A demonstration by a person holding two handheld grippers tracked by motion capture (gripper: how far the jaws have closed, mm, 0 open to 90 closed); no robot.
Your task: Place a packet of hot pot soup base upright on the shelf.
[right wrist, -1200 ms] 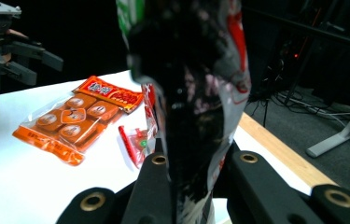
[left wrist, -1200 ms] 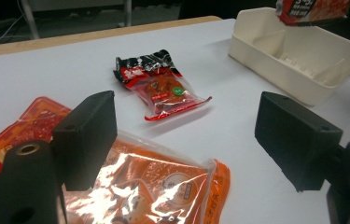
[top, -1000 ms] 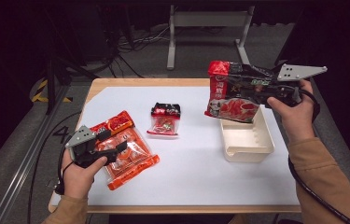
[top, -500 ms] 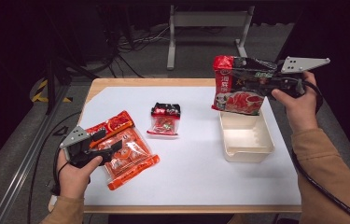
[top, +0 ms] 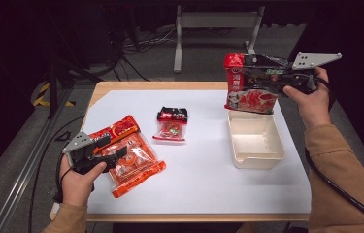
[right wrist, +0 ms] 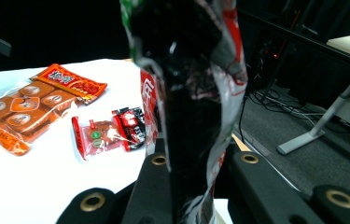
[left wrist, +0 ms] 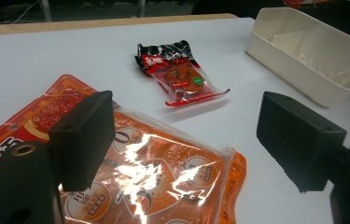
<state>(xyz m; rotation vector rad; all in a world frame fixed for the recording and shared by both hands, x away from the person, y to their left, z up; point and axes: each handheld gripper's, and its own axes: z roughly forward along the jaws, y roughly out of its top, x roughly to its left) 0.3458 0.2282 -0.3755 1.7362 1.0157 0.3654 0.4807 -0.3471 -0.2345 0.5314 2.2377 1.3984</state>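
- Hanging in the right gripper (top: pixel 286 80), the red-and-black pouch (top: pixel 250 85) sits above the far rim of the cream tub (top: pixel 256 141), its lower edge just over the tub's back wall; the jaws are clamped on the pouch's black end (the right gripper view has foil pinched between both pads).
- Judging from that, the step in hand is lowering the pouch into the tub.
- Risk: the pouch looks wider than the tub's opening at this angle, so it may catch on the rim and tip or slide the light tub across the white sheet (top: pixel 208 184).
- Risk: the grip is on one crumpled end, so the bag could swing or slip out early and land on the table behind the tub.
- The left gripper (top: pixel 103 154) rests over the orange pack (top: pixel 131 160) near the table's left front, jaws spread wide with nothing between them; nudging it could drag that pack.
- The small snack packet (top: pixel 171 124) lies mid-table, well apart from both grippers.
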